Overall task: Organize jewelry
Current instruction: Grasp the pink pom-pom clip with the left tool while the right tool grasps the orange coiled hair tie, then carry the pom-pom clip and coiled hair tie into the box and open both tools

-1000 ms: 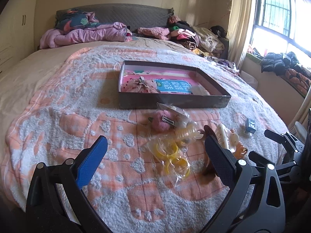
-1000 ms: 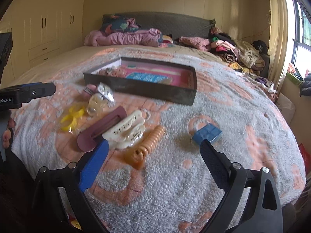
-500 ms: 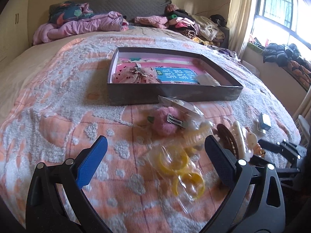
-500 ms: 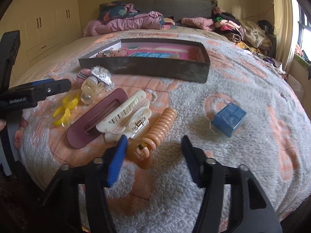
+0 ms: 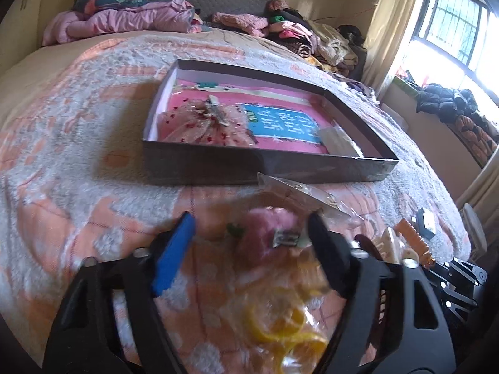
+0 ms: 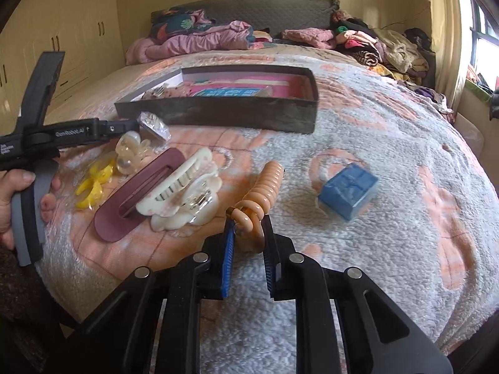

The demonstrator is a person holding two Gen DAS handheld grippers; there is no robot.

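Observation:
A dark shallow box [image 5: 268,163] [image 6: 218,115] with a pink lining lies on the bed; it holds a sequinned pouch [image 5: 202,124]. My left gripper [image 5: 249,233] is open, its jaws either side of a pink fluffy hair clip [image 5: 265,237] on the blanket. A bag of yellow rings [image 5: 287,327] [image 6: 93,180] lies just below it. My right gripper [image 6: 248,233] is shut on the near end of an orange spiral hair clip [image 6: 265,187]. A cream claw clip [image 6: 184,199] and a maroon clip [image 6: 140,196] lie to its left.
A small blue box [image 6: 347,190] sits on the blanket to the right. A clear packet [image 5: 299,193] lies against the box's front wall. Clothes [image 6: 358,40] and pink bedding [image 5: 124,18] are piled at the headboard. Wardrobes [image 6: 62,31] stand at the left, a window [image 5: 452,40] at the right.
My left gripper moved forward and narrowed around the pink hair clip. My right gripper moved forward and closed on the orange spiral clip.

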